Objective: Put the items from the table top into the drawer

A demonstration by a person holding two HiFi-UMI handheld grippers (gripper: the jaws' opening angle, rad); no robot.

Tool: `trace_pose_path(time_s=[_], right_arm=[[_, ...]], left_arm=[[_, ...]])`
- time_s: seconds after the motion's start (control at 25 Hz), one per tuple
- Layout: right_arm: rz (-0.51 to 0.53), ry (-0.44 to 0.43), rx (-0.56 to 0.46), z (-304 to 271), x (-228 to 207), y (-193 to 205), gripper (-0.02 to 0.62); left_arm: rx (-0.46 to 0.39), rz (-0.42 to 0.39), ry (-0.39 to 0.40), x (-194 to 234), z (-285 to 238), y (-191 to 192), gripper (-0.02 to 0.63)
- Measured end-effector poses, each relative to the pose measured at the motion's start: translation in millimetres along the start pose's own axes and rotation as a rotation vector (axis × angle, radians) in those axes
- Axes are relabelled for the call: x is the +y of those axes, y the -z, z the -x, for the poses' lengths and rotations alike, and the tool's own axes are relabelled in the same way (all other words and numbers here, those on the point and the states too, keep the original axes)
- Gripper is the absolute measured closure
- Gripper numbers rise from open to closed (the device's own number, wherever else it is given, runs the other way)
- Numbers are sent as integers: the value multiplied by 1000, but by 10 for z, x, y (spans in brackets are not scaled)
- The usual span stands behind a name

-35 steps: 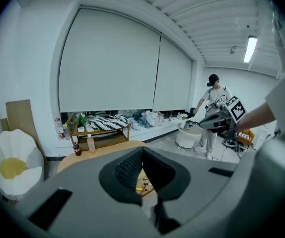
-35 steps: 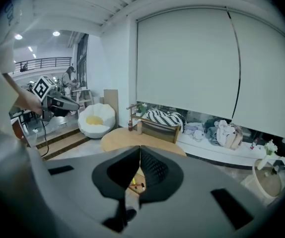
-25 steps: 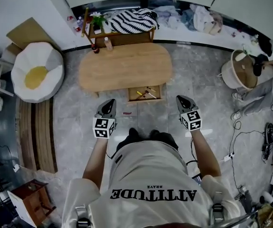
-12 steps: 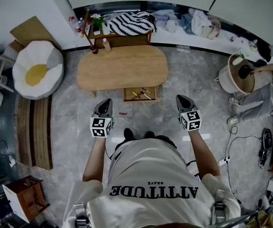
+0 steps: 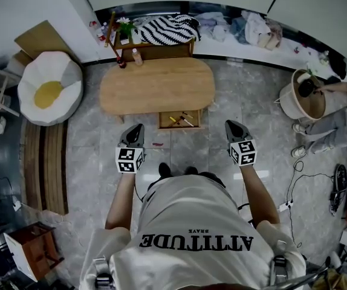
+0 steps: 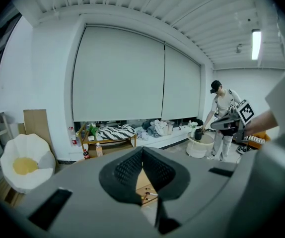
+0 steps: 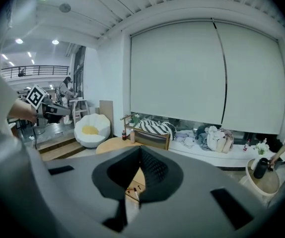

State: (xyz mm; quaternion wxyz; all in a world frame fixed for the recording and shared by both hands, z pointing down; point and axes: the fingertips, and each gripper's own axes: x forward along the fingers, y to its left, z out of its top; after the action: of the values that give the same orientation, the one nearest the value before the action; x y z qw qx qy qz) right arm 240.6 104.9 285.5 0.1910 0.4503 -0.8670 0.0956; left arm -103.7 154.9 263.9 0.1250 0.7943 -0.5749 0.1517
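An oval light-wood counter (image 5: pixel 155 86) stands on the grey stone-tiled floor (image 5: pixel 240 101). Its shallow wooden drawer (image 5: pixel 164 124) stands open on the near side and holds small pen-like sticks (image 5: pixel 179 119), one of them yellow. A small red object (image 5: pixel 157 144) lies on the floor just near-left of the drawer.

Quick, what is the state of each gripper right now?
Left gripper: closed, holding nothing.
Right gripper: closed, holding nothing.
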Motion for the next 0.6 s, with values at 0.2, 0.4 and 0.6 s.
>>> trace_pose_path(time_s=[0.2, 0.4, 0.6], right_arm=[[-1, 3, -8, -6, -31, -25, 577], [-6, 13, -12, -53, -13, -40, 577], [-10, 19, -11, -97, -25, -94, 577]], left_arm=[[8, -11, 5, -24, -43, 12, 584], [9, -19, 12, 38, -60, 19, 584], [9, -13, 14, 110, -98, -9, 584]])
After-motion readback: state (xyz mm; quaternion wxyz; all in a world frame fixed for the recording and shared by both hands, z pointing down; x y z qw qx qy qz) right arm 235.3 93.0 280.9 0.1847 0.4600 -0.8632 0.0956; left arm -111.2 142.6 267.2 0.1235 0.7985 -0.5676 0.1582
